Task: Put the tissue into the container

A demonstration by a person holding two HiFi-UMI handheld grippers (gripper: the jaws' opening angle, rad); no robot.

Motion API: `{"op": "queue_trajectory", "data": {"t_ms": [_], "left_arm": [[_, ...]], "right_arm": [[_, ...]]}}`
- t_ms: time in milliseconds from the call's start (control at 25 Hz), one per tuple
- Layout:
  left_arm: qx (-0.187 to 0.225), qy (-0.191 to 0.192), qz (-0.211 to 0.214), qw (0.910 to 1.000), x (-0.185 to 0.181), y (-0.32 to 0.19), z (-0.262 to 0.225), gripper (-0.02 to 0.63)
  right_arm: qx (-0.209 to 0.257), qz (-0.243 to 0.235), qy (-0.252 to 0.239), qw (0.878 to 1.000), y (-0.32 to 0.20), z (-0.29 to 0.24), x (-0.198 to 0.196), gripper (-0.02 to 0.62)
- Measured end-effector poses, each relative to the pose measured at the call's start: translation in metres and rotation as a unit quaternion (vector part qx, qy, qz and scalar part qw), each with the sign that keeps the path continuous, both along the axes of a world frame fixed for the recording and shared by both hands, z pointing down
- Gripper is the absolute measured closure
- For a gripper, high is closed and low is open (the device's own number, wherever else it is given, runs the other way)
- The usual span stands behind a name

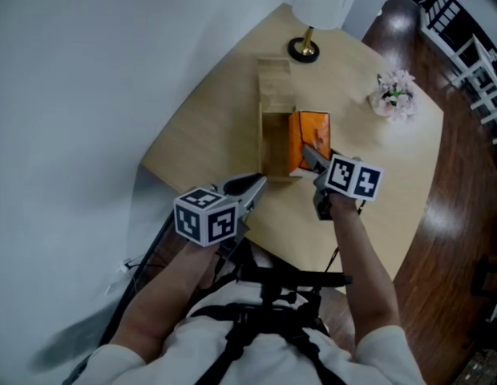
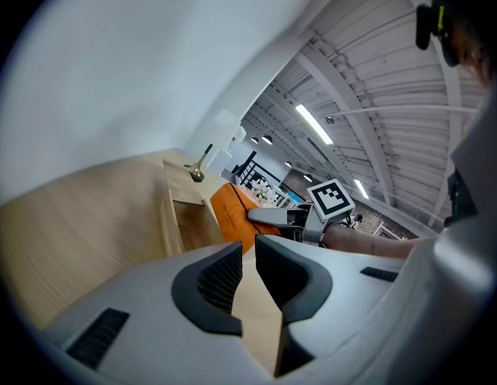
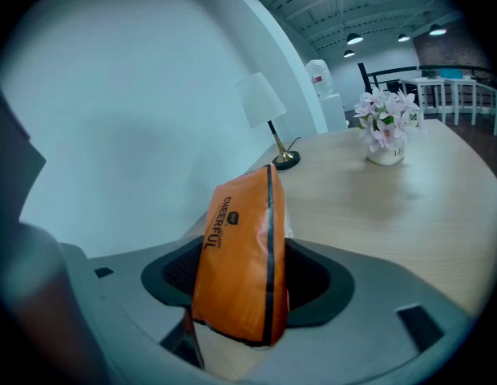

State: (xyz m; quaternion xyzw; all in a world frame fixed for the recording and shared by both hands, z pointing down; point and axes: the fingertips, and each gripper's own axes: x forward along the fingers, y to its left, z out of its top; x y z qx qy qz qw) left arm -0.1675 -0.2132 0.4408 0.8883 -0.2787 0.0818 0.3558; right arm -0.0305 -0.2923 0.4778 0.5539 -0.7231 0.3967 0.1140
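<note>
Right gripper (image 1: 313,159) clamps orange tissue pack (image 3: 240,263) — printed "CHEERFUL".
Container (image 1: 274,87) at its 9 o'clock (wooden); left gripper (image 2: 248,259) slightly ajar, empty.

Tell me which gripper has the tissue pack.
The right gripper: its jaws clamp the orange tissue pack. The left gripper has nothing between its jaws.

Soft, even light is filling the room and laying a faint grey shadow on the wall (image 1: 88,95) left of the left claw (image 1: 260,182). Ceiling strip lights (image 2: 313,124) above that claw are glaring. Both gripper views are bending and darkening at their rims. The tissue pack (image 3: 236,247) inside the right claw (image 3: 244,277) is showing sharp print.
</note>
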Motion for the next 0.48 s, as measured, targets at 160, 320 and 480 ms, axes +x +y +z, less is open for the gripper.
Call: {"op": "queue_trajectory", "data": {"t_ms": [160, 320, 480], "left_arm": [[-0.001, 0.001, -0.003, 1.0, -0.006, -0.003, 0.001, 0.572], [-0.001, 0.001, -0.008, 1.0, -0.011, -0.007, 0.003, 0.572], [-0.003, -0.001, -0.014, 0.9999, -0.019, -0.012, 0.006, 0.572]], "right_arm": [[-0.002, -0.012, -0.001, 1.0, -0.01, 0.004, -0.02, 0.307], [-0.008, -0.022, 0.001, 1.0, -0.018, 0.01, -0.033, 0.307], [-0.017, -0.022, 0.002, 1.0, -0.021, 0.019, -0.04, 0.308]]}}
